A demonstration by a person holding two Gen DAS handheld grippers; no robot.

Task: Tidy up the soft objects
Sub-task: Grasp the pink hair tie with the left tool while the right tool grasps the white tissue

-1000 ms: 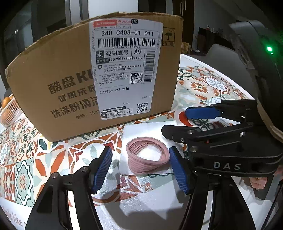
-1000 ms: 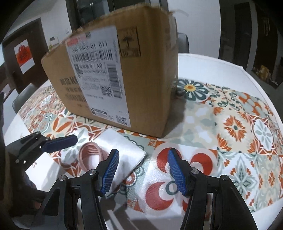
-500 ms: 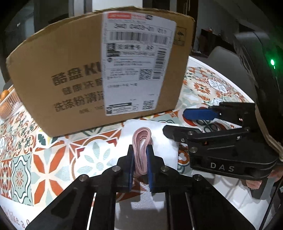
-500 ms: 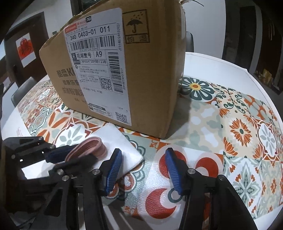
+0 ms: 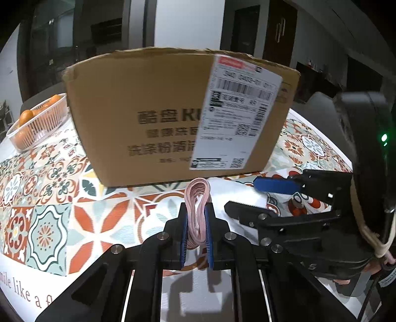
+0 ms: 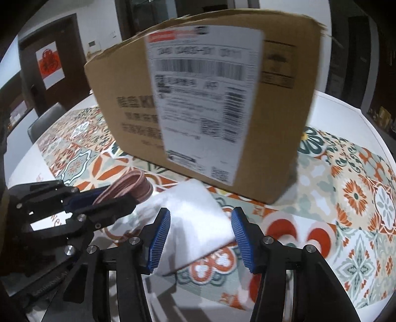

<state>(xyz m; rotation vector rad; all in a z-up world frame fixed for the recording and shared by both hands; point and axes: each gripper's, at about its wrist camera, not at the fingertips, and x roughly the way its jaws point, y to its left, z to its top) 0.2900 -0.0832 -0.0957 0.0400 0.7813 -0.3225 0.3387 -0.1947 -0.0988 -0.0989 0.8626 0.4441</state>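
dim room, dark doors [image 5: 250,29], white wall [image 5: 185,22], grey chair [image 6: 44,123].

I see a dim room behind, with light from overhead falling on the worktop [image 5: 49,208]. The left hand-held gripper [image 5: 196,230] throws a hard shadow toward 6 o'clock. The right view is smeared: the box [image 6: 128,99] label is unreadable with motion blur, less so in the left view. Both frames bow strongly and go black at the corners. A green lamp [image 5: 384,137] glows at 3 o'clock.
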